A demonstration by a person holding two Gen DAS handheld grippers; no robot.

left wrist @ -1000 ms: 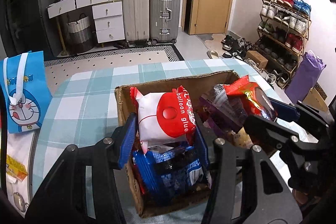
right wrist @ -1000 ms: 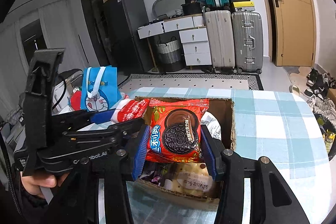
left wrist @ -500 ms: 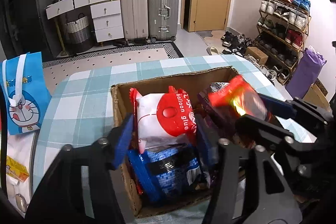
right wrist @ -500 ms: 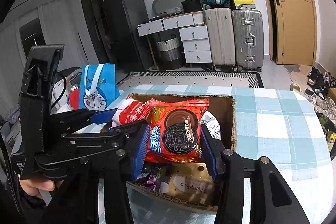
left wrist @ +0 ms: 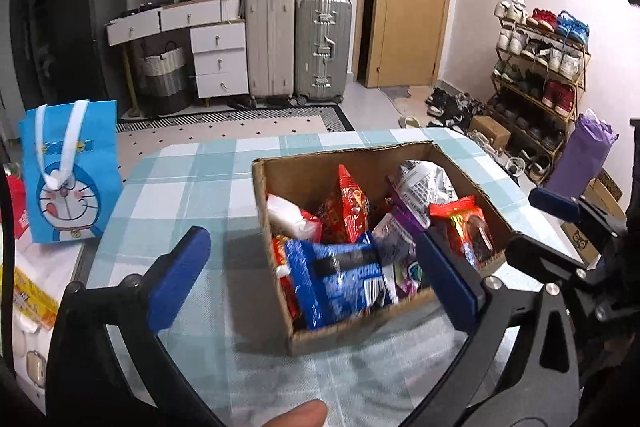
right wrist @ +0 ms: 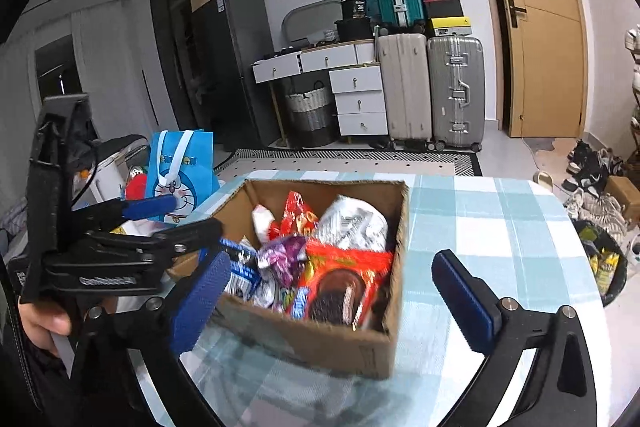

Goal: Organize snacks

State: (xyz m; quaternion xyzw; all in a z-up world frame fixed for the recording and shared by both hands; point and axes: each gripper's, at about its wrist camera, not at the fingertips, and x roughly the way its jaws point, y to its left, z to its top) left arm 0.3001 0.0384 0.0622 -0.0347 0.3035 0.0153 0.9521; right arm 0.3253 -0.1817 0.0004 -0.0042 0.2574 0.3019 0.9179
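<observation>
Left claw [left wrist: 316, 269]: now spreading wide with nothing between its blue pads, where half a second ago gripping the white-and-red balloon-glue packet; hovering over the near-left corner of the box.
Right claw [right wrist: 332, 301]: likewise gaping and holding nothing, having let go of the red Oreo biscuit packet [right wrist: 340, 291] clamped a moment earlier.
Open brown cardboard box [left wrist: 276, 171]: sitting on the teal-and-white checked bench [left wrist: 180, 187], filling up with mixed snack packets.
White-and-red balloon-glue packet [left wrist: 290, 221]: lying slumped against the box's left wall, behind the blue crinkled foil biscuit packet [left wrist: 340, 277].
Red Oreo biscuit packet: resting face-up in the near-right part of the box, leaning on the right wall.
Other contents: red crisp bag [left wrist: 352, 211] standing near the middle, silver printed bag [right wrist: 352, 223] toward the back, purple wrapper [right wrist: 282, 259] in between.
Meaning for the task: both deliveries appearing complete, snacks gathering inside the box; no loose snack showing on the bench cloth in either view.
Blue cartoon-cat gift bag [left wrist: 70, 173]: standing upright off the bench's left edge, not being touched.
</observation>
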